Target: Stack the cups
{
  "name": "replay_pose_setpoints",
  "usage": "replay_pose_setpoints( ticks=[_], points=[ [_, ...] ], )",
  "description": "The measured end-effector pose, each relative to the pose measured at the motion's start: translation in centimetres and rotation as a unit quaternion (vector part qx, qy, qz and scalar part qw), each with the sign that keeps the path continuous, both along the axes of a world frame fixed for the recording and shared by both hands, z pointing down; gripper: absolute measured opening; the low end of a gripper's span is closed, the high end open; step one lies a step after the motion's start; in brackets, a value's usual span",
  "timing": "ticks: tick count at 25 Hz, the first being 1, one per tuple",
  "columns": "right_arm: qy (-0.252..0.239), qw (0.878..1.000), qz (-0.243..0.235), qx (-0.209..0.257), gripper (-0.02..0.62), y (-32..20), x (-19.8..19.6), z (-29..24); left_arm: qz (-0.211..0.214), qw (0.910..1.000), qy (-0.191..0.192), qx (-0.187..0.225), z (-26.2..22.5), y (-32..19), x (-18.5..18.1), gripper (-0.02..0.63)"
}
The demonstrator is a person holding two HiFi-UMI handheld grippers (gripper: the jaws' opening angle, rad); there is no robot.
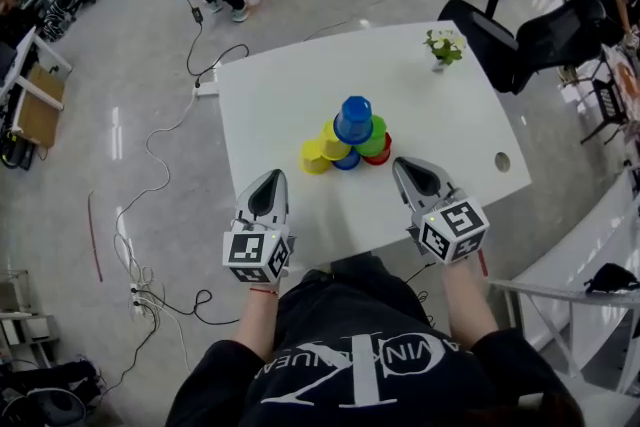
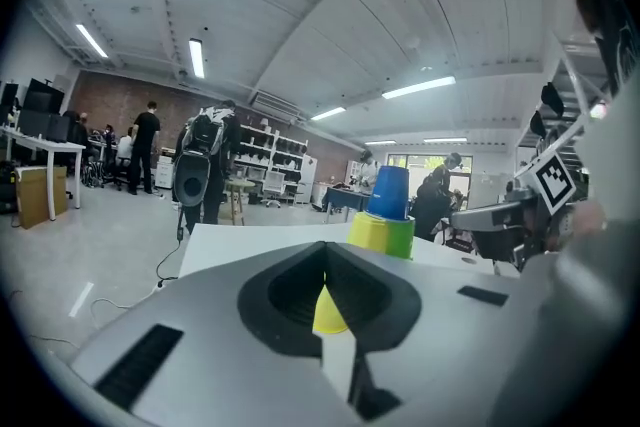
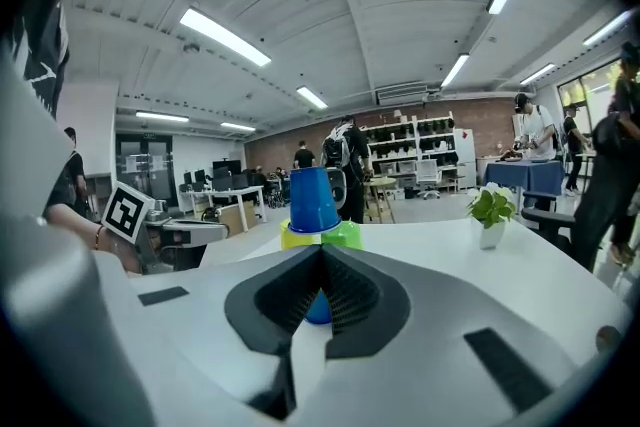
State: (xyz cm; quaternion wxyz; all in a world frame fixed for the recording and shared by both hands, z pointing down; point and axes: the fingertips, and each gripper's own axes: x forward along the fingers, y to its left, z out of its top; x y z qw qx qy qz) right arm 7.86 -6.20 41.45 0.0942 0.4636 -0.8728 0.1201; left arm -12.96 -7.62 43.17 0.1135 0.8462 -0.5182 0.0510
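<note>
Nearest the camera was the person's black printed shirt (image 1: 340,360). Just beyond it, two hand-held tools reached over the near edge of the white rectangular bench (image 1: 280,95). The left tool (image 1: 268,179) had its jaws brought together with nothing between them. A bottom-row yellow plastic cup (image 1: 315,157) showed through the hollow behind its tips but stood beyond them, untouched. The right tool (image 1: 405,166) was likewise fully closed and empty, aimed at the bottom-row blue plastic cup (image 1: 347,160) and apart from it.

The cups stood near the middle of the bench as a small pyramid of upturned coloured plastic cups (image 1: 350,140), with an upturned blue plastic cup (image 1: 354,118) on top, resting on a yellow and a green one. A small potted plant (image 1: 443,46) stood well apart, near the far corner.

The cups looked thin-walled, so probably very light, somewhat springy and slick. A hard squeeze would likely buckle them, and a nudge could topple the pile. The safest hold seemed a gentle pinch across the top cup's tapered wall, followed by a straight lift.
</note>
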Motion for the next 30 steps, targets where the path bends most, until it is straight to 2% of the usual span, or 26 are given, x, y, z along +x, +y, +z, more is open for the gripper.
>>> replay_pose_setpoints(
  ticks=[9,16,25,30],
  points=[
    [-0.005,1.000,0.002,0.003,0.009,1.3,-0.6,0.5,0.023,0.9995,-0.011,0.016,-0.5,1.7,1.1,0.003],
    [-0.006,1.000,-0.029,0.006,0.009,1.5,-1.4,0.3,0.019,0.9996,-0.015,0.017,-0.4,3.0,1.9,0.003],
    [0.010,0.998,-0.067,0.015,0.009,3.2,-0.7,-0.1,-0.028,0.9994,-0.001,0.019,-0.9,4.6,2.0,0.003],
    [0.000,0.997,-0.072,0.016,0.009,4.3,0.4,-0.2,-0.032,0.9992,-0.007,0.021,-1.0,6.1,3.2,0.003]
  ],
)
